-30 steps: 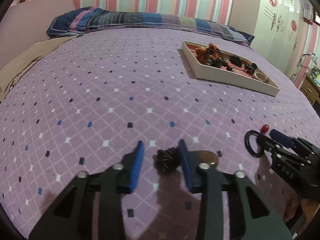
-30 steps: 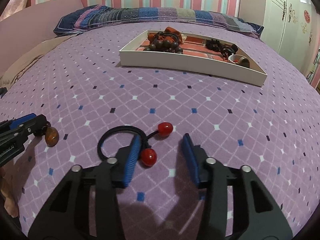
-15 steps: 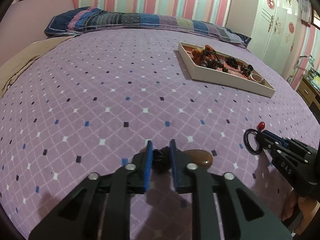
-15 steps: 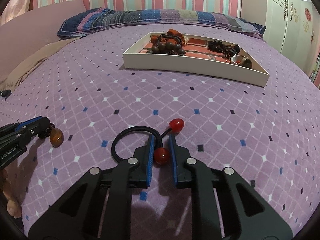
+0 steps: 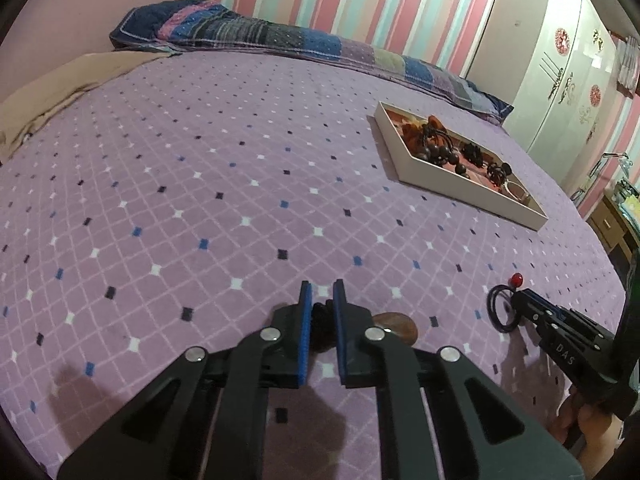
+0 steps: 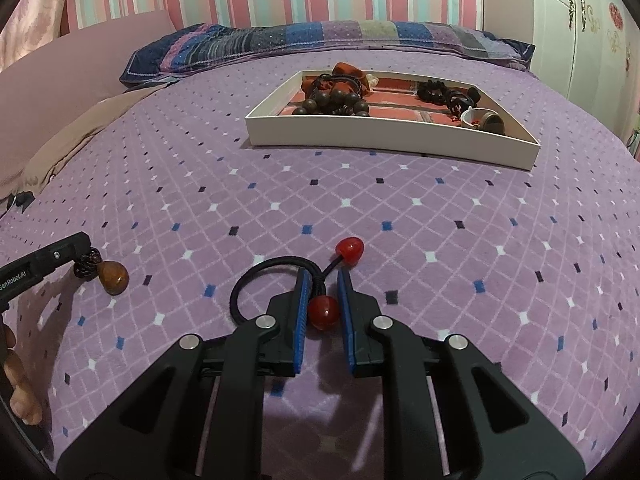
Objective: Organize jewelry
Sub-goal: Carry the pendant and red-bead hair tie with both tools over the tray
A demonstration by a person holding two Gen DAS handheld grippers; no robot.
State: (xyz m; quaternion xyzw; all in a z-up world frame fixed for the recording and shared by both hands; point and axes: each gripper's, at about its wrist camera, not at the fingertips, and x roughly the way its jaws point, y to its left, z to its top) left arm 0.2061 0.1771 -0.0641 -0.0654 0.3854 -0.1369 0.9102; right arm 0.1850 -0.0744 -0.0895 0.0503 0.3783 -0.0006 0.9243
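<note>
left gripper (image 5: 319,312): jaws pinching dark knot of amber pendant (image 6: 114,277), bead hanging just right of them, likely to lift | right gripper (image 6: 324,296): jaws clamped on cherry hair tie (image 6: 324,312), loop left | tray (image 6: 384,136) well ahead on bed (image 5: 200,200), path unobstructed

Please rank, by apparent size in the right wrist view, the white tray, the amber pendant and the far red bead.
1. white tray, though farthest away
2. amber pendant
3. far red bead, only slightly smaller than the pendant
</note>
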